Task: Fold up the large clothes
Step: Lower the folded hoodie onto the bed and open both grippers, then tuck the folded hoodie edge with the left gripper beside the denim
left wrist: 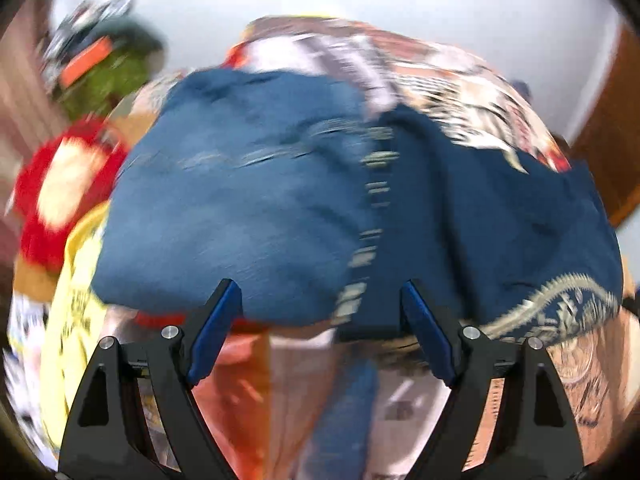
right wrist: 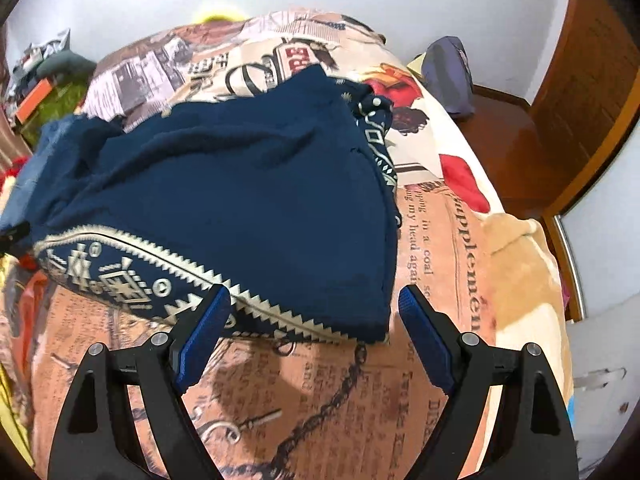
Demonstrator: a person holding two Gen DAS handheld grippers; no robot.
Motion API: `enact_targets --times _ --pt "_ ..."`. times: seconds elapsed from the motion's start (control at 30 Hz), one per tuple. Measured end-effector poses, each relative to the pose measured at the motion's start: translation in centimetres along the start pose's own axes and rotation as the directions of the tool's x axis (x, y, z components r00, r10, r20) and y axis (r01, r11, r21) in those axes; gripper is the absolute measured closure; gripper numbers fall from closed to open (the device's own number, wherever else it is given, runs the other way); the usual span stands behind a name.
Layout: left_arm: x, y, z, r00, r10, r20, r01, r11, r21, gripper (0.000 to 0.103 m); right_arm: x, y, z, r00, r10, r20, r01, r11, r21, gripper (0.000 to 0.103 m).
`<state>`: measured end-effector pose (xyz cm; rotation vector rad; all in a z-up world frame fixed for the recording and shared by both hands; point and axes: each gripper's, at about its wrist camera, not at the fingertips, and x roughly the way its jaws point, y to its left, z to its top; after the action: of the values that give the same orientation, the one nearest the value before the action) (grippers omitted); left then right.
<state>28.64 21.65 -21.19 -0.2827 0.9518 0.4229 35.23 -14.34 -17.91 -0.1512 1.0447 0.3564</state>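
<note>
A dark blue garment (right wrist: 240,184) with a cream patterned border lies folded over on a bed with a printed newspaper-style cover (right wrist: 452,264). In the right wrist view its bordered near edge (right wrist: 256,300) runs across just ahead of my right gripper (right wrist: 314,300), which is open with nothing pressed between its blue pads. The left wrist view is blurred. There the same blue garment (left wrist: 248,200) fills the middle, its cream stitching line (left wrist: 372,208) running downward. My left gripper (left wrist: 322,298) is open over the garment's near edge, holding nothing.
A red and cream item (left wrist: 64,184) and a yellow printed cloth (left wrist: 76,320) lie at the garment's left. A green heap with an orange strip (left wrist: 104,68) sits at the back left. A wooden bed frame (right wrist: 532,136) and a small dark bag (right wrist: 448,72) are at the right.
</note>
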Motion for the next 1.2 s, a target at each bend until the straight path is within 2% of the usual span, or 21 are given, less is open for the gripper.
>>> enact_targets --times 0.07,0.1,0.17,0.2,0.3,0.37,0.47,0.6,0.67,0.73,0.77,0.87,0.9,0.97,1.03,1.1,1.2 --pt "-0.1 2.1 -0.4 0.999 -0.047 -0.016 0.045 0.995 -0.094 0.02 -0.9 0.2 0.0 1.0 0.007 0.023 -0.007 1.0 -0.002 0.019" --pt "-0.1 3.0 -0.7 0.994 -0.102 -0.026 0.097 0.985 -0.144 0.02 -1.3 0.4 0.1 0.999 0.011 0.036 -0.01 1.0 -0.007 0.019" --pt "0.1 4.1 -1.3 0.975 -0.216 -0.048 0.201 0.955 -0.217 0.02 -2.1 0.9 0.2 0.998 0.021 0.059 -0.02 1.0 -0.018 0.019" --pt "0.3 4.4 -1.7 0.96 -0.275 -0.05 0.254 0.933 -0.254 0.02 -2.2 1.1 0.4 0.997 0.026 0.067 -0.024 0.999 -0.021 0.019" --pt "0.8 3.7 -2.6 0.921 -0.385 -0.06 0.353 0.889 -0.291 0.02 -2.8 1.9 0.6 0.995 0.05 0.091 -0.048 0.999 -0.024 0.019" --pt "1.6 2.7 -3.1 0.88 -0.47 -0.075 0.426 0.849 -0.313 0.02 -2.8 2.4 0.8 0.993 0.074 0.097 -0.073 0.997 -0.021 0.019" --pt "3.2 0.8 -3.6 0.837 -0.537 -0.101 0.479 0.811 -0.336 0.02 -2.6 3.1 1.0 0.991 0.097 0.095 -0.095 0.995 -0.024 0.019" --pt "5.2 -1.2 -3.8 0.808 -0.578 -0.114 0.503 0.778 -0.377 0.02 -2.0 3.8 1.0 0.991 0.104 0.081 -0.102 0.994 -0.03 0.019" --pt "5.8 -1.7 -3.3 0.793 -0.603 -0.089 0.526 0.751 -0.4 0.02 -1.5 4.1 1.0 0.992 0.107 0.071 -0.105 0.994 -0.031 0.019" --pt "6.1 -2.5 -2.9 0.769 -0.634 -0.081 0.55 0.72 -0.423 0.02 -1.1 4.2 1.1 0.993 0.102 0.065 -0.1 0.994 -0.034 0.019" --pt "6.3 -3.1 -2.5 0.763 -0.642 -0.079 0.557 0.714 -0.425 0.02 -1.1 4.3 1.0 0.993 0.101 0.065 -0.099 0.995 -0.034 0.019" --pt "6.1 -5.3 -1.4 0.773 -0.629 -0.081 0.557 0.735 -0.388 0.028 -0.5 4.2 1.2 0.994 0.096 0.057 -0.095 0.995 -0.026 0.019" --pt "5.8 -6.2 -1.0 0.769 -0.634 -0.084 0.566 0.735 -0.372 0.038 -0.4 4.2 1.2 0.994 0.097 0.057 -0.096 0.995 -0.021 0.019" --pt "5.2 -7.2 -0.3 0.757 -0.649 -0.072 0.585 0.723 -0.369 0.039 -0.3 4.1 1.2 0.993 0.102 0.057 -0.102 0.995 -0.01 0.019" --pt "3.8 -8.1 0.9 0.775 -0.631 -0.029 0.587 0.737 -0.335 0.039 -0.4 4.0 1.3 0.993 0.106 0.06 -0.106 0.994 0.003 0.019" --pt "1.5 -8.7 2.2 0.803 -0.594 0.044 0.58 0.763 -0.286 0.039 -0.4 3.8 1.5 0.992 0.111 0.063 -0.112 0.994 0.014 0.019" --pt "-0.4 -9.0 2.9 0.828 -0.548 0.117 0.56 0.798 -0.223 0.039 -0.6 3.7 1.7 0.989 0.128 0.071 -0.13 0.991 0.027 0.019"
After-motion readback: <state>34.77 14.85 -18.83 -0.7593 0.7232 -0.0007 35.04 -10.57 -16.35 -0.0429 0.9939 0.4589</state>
